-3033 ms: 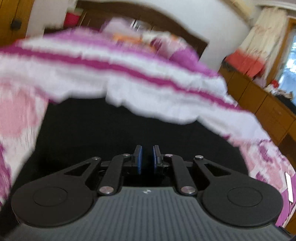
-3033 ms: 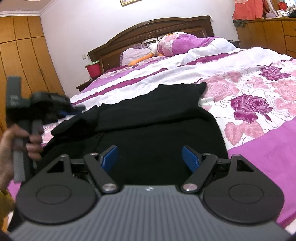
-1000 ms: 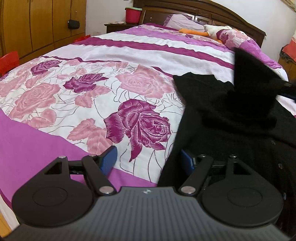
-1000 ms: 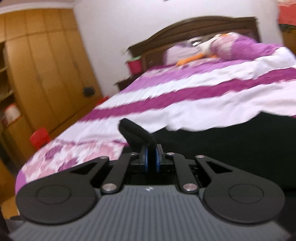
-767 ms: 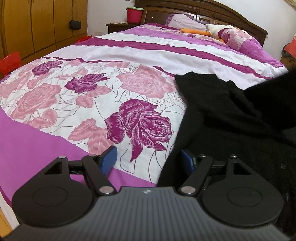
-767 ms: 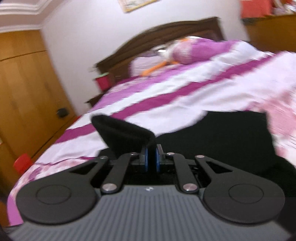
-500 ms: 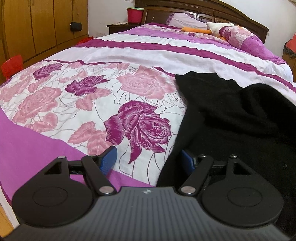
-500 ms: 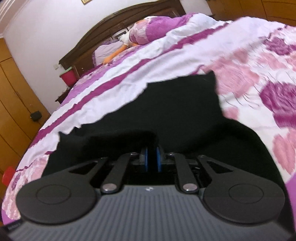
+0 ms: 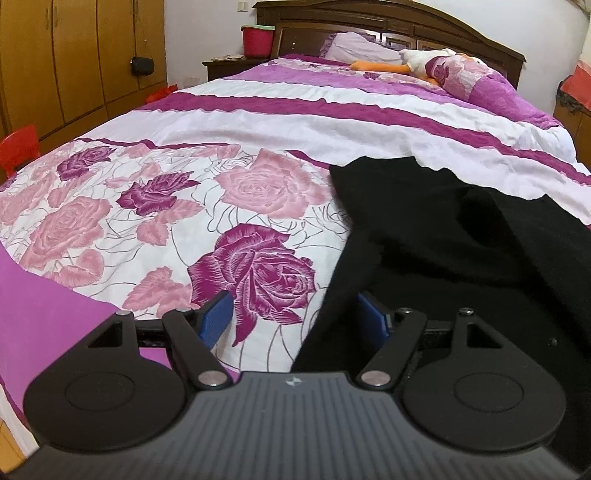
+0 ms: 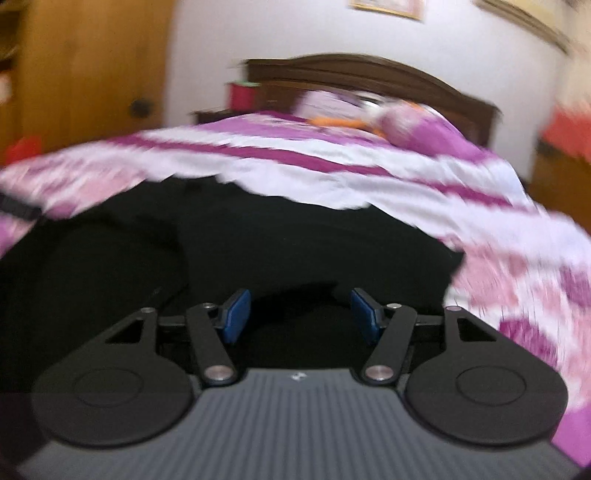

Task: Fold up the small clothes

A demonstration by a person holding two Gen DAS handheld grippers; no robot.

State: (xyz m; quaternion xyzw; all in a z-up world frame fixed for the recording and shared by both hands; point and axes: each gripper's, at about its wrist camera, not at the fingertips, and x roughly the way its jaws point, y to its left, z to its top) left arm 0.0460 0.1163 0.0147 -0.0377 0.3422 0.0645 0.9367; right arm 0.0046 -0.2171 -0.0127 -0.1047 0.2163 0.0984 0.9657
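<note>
A black knit garment (image 9: 461, 240) lies spread on the bed, with one part folded over its middle. In the left wrist view my left gripper (image 9: 295, 317) is open low over the garment's left edge; that edge runs between the blue pads (image 9: 218, 317) without being pinched. The right wrist view is blurred by motion. There my right gripper (image 10: 301, 314) hovers over the black garment (image 10: 295, 236), and its jaws are opening. Nothing is pinched between its pads (image 10: 236, 314); the cloth lies beneath them.
The floral pink and purple quilt (image 9: 155, 206) covers the bed out to the dark wooden headboard (image 9: 406, 22). A plush duck (image 9: 406, 62) and pillows lie at the far end. A red bucket (image 9: 256, 40), wooden wardrobes (image 9: 74, 55) and a red stool (image 9: 18, 147) stand to the left.
My right gripper carried a fold of the black garment across, came down and opened, letting it go. The fold now lies on the garment. The left gripper stayed put and open.
</note>
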